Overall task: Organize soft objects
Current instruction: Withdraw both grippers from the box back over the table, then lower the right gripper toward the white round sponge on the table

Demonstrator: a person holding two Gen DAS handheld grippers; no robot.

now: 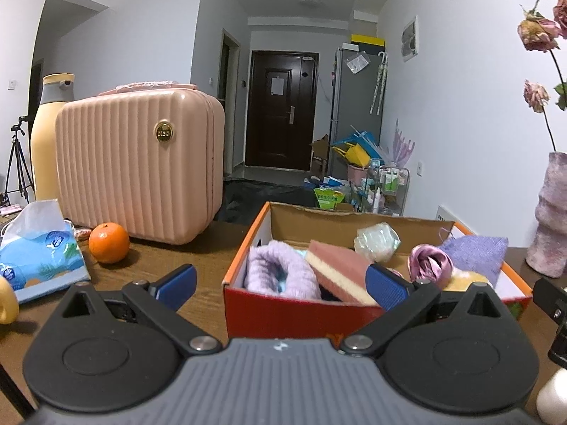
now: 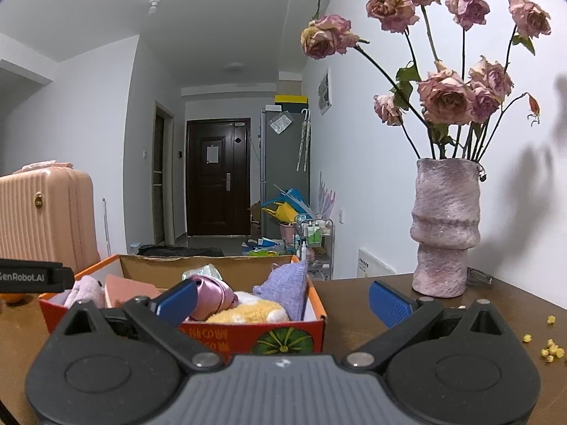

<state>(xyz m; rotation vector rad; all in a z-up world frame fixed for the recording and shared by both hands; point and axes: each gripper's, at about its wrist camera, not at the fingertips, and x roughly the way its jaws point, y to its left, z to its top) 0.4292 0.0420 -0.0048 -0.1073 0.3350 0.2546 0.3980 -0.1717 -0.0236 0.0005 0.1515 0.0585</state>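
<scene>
An orange cardboard box (image 1: 244,244) (image 2: 317,299) on the brown table holds soft things: a fluffy lilac sock (image 1: 280,272), a pink-and-yellow sponge (image 1: 338,271), a pale wrapped bundle (image 1: 377,241), a pink satin scrunchie (image 1: 430,262) (image 2: 212,294), a purple knit cloth (image 1: 473,255) (image 2: 288,287) and a yellow plush (image 2: 253,311). My left gripper (image 1: 281,285) is open just in front of the box, nothing between its blue pads. My right gripper (image 2: 283,299) is open at the box's right front corner, also empty.
Left of the box lie an orange (image 1: 108,242), a tissue pack (image 1: 39,251) and a pink ribbed case (image 1: 141,166) with a tall yellow bottle (image 1: 49,134) behind. A rough purple vase (image 2: 444,226) of dried roses stands at right, yellow crumbs (image 2: 551,349) near it.
</scene>
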